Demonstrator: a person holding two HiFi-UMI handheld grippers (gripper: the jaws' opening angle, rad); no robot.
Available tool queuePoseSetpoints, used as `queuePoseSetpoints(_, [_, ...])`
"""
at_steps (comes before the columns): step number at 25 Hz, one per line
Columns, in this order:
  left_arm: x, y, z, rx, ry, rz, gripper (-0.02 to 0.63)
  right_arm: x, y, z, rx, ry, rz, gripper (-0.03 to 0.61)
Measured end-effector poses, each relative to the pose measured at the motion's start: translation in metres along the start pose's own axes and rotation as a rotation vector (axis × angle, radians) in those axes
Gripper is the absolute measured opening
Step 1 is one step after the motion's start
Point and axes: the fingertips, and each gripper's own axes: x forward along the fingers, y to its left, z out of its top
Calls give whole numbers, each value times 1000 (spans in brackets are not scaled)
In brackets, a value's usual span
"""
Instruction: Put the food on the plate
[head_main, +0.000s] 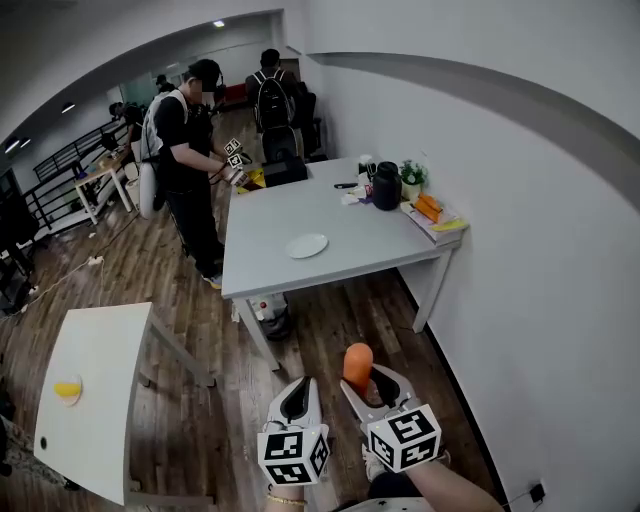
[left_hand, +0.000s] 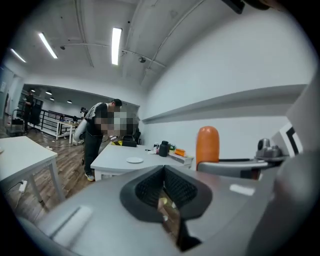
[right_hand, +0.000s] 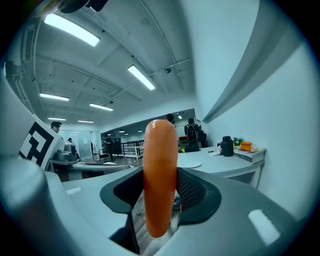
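An orange sausage (head_main: 357, 365) stands upright between the jaws of my right gripper (head_main: 366, 378), which is shut on it low over the wooden floor. In the right gripper view the sausage (right_hand: 160, 175) fills the middle between the dark pads (right_hand: 195, 192). My left gripper (head_main: 298, 396) hangs just left of it, jaws together with nothing in them, and its view shows the sausage (left_hand: 207, 145) off to the right. The white plate (head_main: 306, 245) lies empty near the front of the grey table (head_main: 340, 265), well ahead of both grippers. It shows small in the gripper views (left_hand: 134, 160) (right_hand: 192, 164).
A person in black (head_main: 185, 150) stands at the table's far left corner holding grippers, and another with a backpack (head_main: 270, 95) stands behind. A black jug (head_main: 387, 185), a plant and orange items sit at the table's right end. A white table (head_main: 95, 400) with a yellow object stands at the lower left. A wall runs along the right.
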Motion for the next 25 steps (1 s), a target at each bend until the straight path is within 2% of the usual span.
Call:
queuePoseSetpoints(8, [124,2,50,-35,-64,46,8,84,-91,52,-54,-12,61,204])
queuePoseSetpoints(13, [193,8,60,-40,-67,85,8,134,-141,61,-62,-14,95,204])
queuePoseSetpoints(19, [237,35,68,-50,-39,149,8,186,-164,68,-46,17,139,204])
queuePoseSetpoints(25, [298,69,71,-36,-33,173,8,251,-193,71,-59,40,149,204])
